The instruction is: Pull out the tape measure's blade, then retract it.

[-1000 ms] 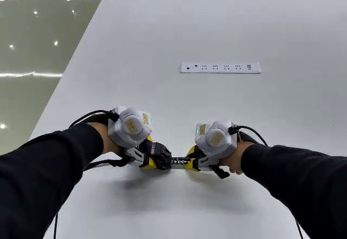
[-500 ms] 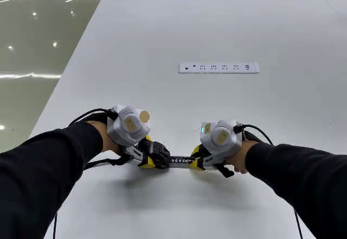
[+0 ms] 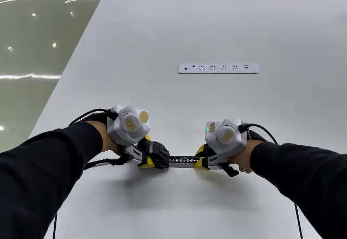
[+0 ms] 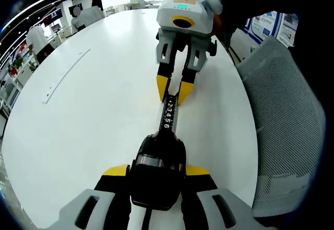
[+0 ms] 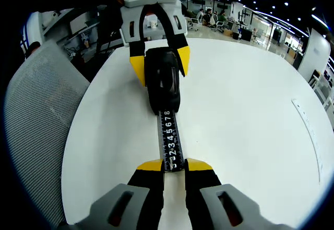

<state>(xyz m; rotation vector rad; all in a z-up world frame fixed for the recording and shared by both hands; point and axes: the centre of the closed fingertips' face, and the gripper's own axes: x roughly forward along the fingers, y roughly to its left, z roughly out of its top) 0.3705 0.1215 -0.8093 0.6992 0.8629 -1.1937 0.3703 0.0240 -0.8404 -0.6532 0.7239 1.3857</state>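
- Clamping the tape measure case (image 4: 157, 175), the left gripper (image 3: 146, 159) sits toward the table's (image 3: 217, 22) left edge.
- Right gripper (image 5: 171, 165) pinches the blade (image 5: 168, 133) by its tip; open tabletop beyond, power strip (image 3: 218, 68) well ahead.

head cam: above, looking forward and down at the table (image 3: 162, 33) | left cam: low, close, faces my right gripper (image 4: 174, 86) | right cam: low, close, faces my left gripper (image 5: 160, 65) | these 2 share the blade (image 5: 168, 136)

The right hand-held gripper (image 5: 172, 165) hides the end of the blade (image 5: 168, 133).
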